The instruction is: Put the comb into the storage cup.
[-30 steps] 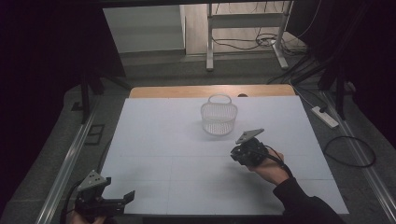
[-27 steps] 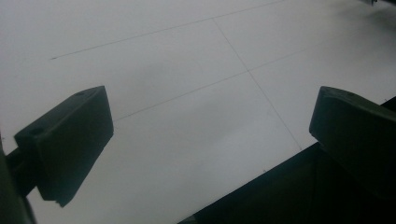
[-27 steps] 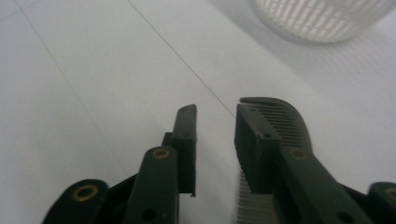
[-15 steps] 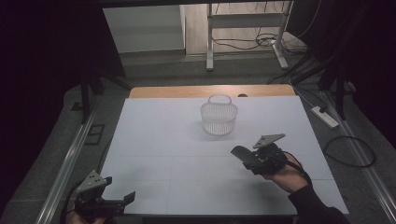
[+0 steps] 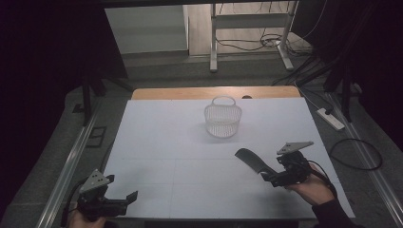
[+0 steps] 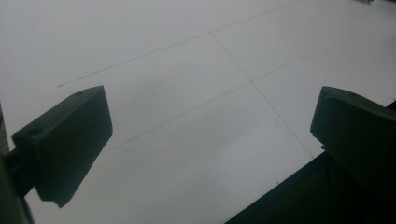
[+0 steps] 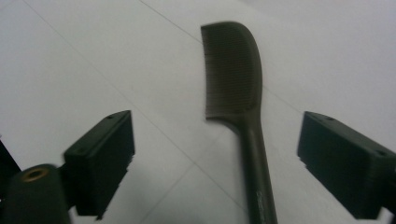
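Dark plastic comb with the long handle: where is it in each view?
High view: dark plastic comb lies lower right on the white table, ahead of the right claw.
Right gripper view: comb centre, between open jaws.
Left gripper view: the table's thin lines, the shared landmark.

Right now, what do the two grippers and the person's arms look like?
Both grippers are black with two blocky, flat-faced jaws. The left gripper and right gripper each carry a grey three-cornered plate on top. In the right gripper view, small holes show on the jaw blocks and a brass-coloured round fitting sits at lower left. A black cable loops behind the right hand, which comes out of a dark sleeve.
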### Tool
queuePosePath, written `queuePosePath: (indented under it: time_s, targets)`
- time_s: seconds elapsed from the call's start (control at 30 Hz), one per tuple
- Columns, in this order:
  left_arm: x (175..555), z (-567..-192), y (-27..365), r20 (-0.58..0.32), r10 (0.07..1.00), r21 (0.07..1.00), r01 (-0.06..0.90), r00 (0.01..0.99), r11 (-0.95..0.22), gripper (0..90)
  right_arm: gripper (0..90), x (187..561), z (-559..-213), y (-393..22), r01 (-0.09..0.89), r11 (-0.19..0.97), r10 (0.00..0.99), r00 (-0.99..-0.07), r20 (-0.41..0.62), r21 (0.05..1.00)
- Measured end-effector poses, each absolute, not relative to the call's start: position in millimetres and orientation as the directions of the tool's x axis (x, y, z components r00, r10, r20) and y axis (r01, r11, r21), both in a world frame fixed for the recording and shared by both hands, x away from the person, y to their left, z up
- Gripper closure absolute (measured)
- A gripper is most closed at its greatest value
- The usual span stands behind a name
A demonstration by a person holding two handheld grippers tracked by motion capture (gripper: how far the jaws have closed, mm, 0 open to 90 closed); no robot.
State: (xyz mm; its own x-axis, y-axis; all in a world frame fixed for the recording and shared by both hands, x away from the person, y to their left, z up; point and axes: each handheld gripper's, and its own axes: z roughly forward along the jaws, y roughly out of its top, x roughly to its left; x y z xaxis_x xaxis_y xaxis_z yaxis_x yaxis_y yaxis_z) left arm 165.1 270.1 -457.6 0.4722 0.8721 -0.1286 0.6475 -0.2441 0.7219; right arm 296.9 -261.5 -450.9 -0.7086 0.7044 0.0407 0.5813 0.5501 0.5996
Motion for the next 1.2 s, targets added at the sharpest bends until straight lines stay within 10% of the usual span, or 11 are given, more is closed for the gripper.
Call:
queuePosePath:
  time_s: [0.17, 1.2]
  targets:
    - [167, -458, 269, -0.134, 0.854, 0.721, 0.64, 0.502, -0.264, 0.0, 0.0, 291, -453, -272, 0.584, 0.544, 0.726, -0.688, 0.011, 0.602]
    - [167, -459, 269, -0.132, 0.86, 0.735, 0.631, 0.493, -0.249, 0.5, 0.0, 313, -487, -273, 0.657, 0.594, 0.754, -0.655, -0.038, 0.464]
